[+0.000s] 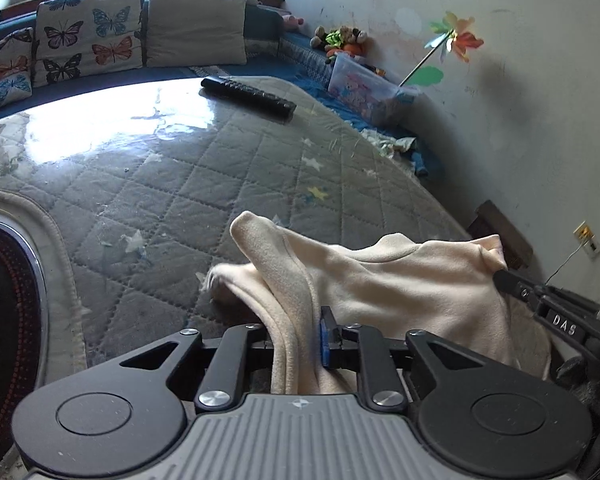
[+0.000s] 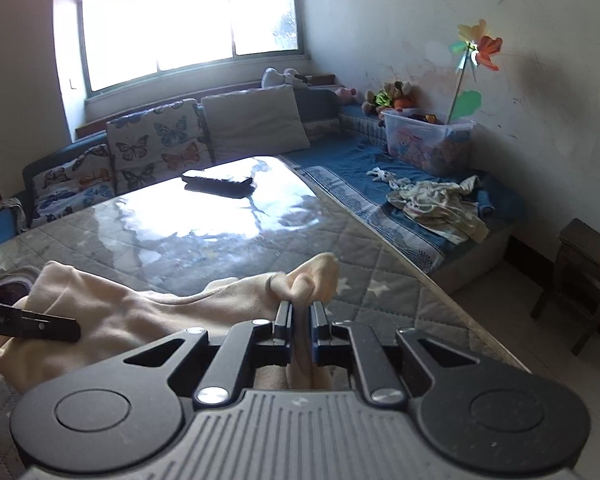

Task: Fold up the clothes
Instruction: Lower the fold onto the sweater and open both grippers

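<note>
Far ahead and to the right of both tools, a clear plastic bin (image 2: 428,142) with cartoon prints stands on the blue couch (image 2: 340,160) against the wall; it holds small toys too blurred to name, and a pinwheel (image 2: 478,50) on a green stick rises from it. Soft toys (image 2: 388,94) sit on the couch back just behind the bin, and a crumpled patterned cloth (image 2: 440,202) lies on the seat nearer than the bin.

Straight ahead of the tools, a black remote control (image 1: 248,96) lies at the far side of the glossy, quilt-patterned table (image 1: 160,168). Butterfly-print cushions (image 1: 88,36) and a plain cushion (image 1: 196,26) lean beyond it under the window (image 2: 188,20). At the left tool's left, a round dark appliance (image 1: 4,304) sits on a pale mat. A dark wooden stool (image 2: 580,276) stands on the floor to the right of the right tool.

The cream fleece garment (image 1: 400,280) hangs bunched between the two tools, low over the near table edge. The left tool (image 1: 300,344) is clamped on a thick fold of it, which runs through its jaws. The right tool (image 2: 300,320) is pinched tight on another bunched edge, a knot of fabric poking up past its fingertips.
</note>
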Tool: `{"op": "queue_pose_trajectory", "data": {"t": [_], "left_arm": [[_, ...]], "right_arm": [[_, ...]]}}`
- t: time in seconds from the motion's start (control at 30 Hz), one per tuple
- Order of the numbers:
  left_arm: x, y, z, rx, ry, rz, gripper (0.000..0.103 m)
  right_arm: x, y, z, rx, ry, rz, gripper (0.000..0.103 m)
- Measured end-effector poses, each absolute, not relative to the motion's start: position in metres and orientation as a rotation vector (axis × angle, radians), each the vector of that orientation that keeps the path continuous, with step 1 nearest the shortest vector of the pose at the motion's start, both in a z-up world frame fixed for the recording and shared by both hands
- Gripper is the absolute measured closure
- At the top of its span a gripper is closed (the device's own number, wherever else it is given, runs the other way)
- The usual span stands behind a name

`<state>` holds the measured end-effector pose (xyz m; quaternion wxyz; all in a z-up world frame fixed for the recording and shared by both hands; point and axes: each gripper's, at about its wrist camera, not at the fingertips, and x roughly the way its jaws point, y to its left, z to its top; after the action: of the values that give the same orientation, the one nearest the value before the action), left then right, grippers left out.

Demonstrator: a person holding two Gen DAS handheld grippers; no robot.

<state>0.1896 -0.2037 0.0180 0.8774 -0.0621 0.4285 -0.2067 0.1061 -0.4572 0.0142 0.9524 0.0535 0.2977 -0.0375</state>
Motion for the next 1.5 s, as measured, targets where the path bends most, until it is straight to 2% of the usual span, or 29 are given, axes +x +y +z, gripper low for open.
{"op": "queue_pose_trajectory", "data": {"t": [0.1, 0.13, 0.23, 0.3, 0.37, 0.87, 1.1, 1.13, 1.2, 1.27, 1.37, 1.5], "left_arm": [[0.189, -0.203, 0.016, -0.091, 0.893, -0.406, 0.072], [0.189, -0.203, 0.015, -0.078, 0.891, -0.389, 0.063], [0.190, -0.201, 0.015, -0.046, 0.880, -0.358, 0.057], [0.191, -0.200, 0.016, -0.032, 0.874, -0.344, 0.053], [0.191, -0.202, 0.016, -0.005, 0.862, -0.330, 0.047], [0.202, -0.216, 0.001, 0.113, 0.862, -0.310, 0.038], [0.207, -0.215, -0.005, 0.125, 0.862, -0.312, 0.031], [0.207, -0.215, -0.005, 0.127, 0.859, -0.313, 0.031], [0.206, -0.216, -0.003, 0.134, 0.851, -0.315, 0.031], [0.205, -0.217, -0.003, 0.140, 0.845, -0.319, 0.030], [0.204, -0.218, -0.003, 0.147, 0.844, -0.319, 0.027], [0.199, -0.217, 0.001, 0.148, 0.832, -0.325, 0.022]], "right_arm": [[0.106, -0.460, 0.010, 0.107, 0.614, -0.098, 0.092], [0.105, -0.459, 0.010, 0.104, 0.615, -0.100, 0.091], [0.104, -0.456, 0.012, 0.090, 0.609, -0.090, 0.089], [0.106, -0.455, 0.013, 0.093, 0.607, -0.074, 0.074], [0.108, -0.451, 0.013, 0.089, 0.607, -0.060, 0.067], [0.143, -0.425, -0.014, 0.073, 0.699, -0.009, 0.067], [0.151, -0.426, -0.018, 0.063, 0.721, -0.027, 0.061], [0.151, -0.426, -0.016, 0.064, 0.720, -0.027, 0.060], [0.149, -0.422, -0.012, 0.068, 0.705, -0.015, 0.048], [0.148, -0.417, -0.011, 0.062, 0.701, 0.000, 0.047], [0.150, -0.408, -0.016, 0.044, 0.710, 0.008, 0.035], [0.152, -0.403, -0.020, 0.023, 0.714, -0.005, 0.031]]}}
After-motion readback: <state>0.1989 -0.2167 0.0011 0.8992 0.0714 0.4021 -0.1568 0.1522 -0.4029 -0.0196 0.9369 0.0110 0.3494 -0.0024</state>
